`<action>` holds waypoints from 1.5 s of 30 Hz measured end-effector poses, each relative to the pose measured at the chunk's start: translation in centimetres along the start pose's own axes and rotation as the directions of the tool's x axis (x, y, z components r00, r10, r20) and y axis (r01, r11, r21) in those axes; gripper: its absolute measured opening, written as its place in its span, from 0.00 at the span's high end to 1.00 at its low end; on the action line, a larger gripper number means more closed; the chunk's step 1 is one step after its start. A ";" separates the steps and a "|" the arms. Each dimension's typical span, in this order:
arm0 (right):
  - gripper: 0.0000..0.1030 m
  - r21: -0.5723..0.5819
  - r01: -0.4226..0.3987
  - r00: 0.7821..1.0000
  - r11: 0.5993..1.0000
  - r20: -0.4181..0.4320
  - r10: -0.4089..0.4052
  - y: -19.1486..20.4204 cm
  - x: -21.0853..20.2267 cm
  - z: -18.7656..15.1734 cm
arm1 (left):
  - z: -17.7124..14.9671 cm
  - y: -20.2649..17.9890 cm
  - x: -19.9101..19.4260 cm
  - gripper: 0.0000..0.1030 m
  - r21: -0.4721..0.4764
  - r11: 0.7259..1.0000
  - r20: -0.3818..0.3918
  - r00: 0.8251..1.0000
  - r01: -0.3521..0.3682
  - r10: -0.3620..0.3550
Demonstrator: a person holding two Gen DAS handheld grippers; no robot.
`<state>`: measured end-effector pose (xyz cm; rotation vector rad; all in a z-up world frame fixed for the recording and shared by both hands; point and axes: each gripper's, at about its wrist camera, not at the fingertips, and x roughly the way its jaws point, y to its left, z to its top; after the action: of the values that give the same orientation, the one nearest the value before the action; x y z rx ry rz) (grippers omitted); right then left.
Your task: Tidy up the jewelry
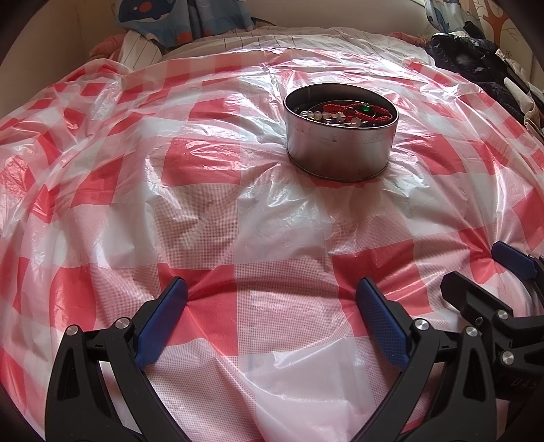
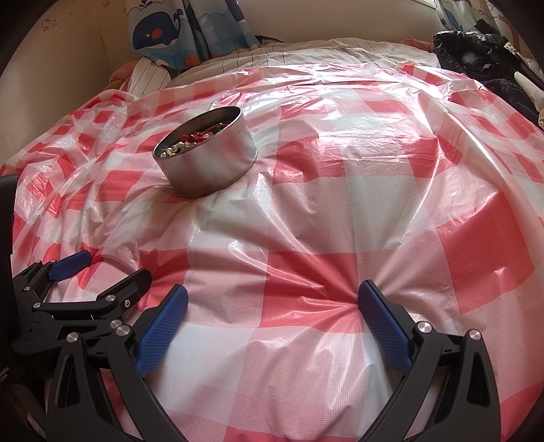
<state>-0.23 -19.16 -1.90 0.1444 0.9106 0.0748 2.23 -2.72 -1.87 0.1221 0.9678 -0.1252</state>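
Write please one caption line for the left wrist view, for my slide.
Open left gripper rests on checkered plastic sheet, facing a round metal tin holding jewelry.

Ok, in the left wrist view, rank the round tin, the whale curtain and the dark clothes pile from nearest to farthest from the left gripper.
1. Round tin, ahead, slightly right, on the checked sheet.
2. Dark clothes pile, far right.
3. Whale curtain, far left, at the wall.
The last two are close to call. The left gripper has its jaws open.

The right gripper [image 2: 272,299] rests wide open on the checked plastic sheet [image 2: 340,204]. The jewelry-filled round tin [image 2: 210,166] stands ahead-left. The left gripper [image 2: 112,268] lies open alongside.
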 end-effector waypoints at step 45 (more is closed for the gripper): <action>0.07 -0.007 0.007 1.000 1.000 0.002 -0.007 0.1 0.0 0.0 | -0.5 1.3 -2.3 0.07 -0.089 0.995 0.059 0.997 -0.043 0.049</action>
<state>-0.26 -19.10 -1.87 0.1350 0.9090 0.0714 0.74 -1.25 -0.21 0.0591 0.9070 -0.0435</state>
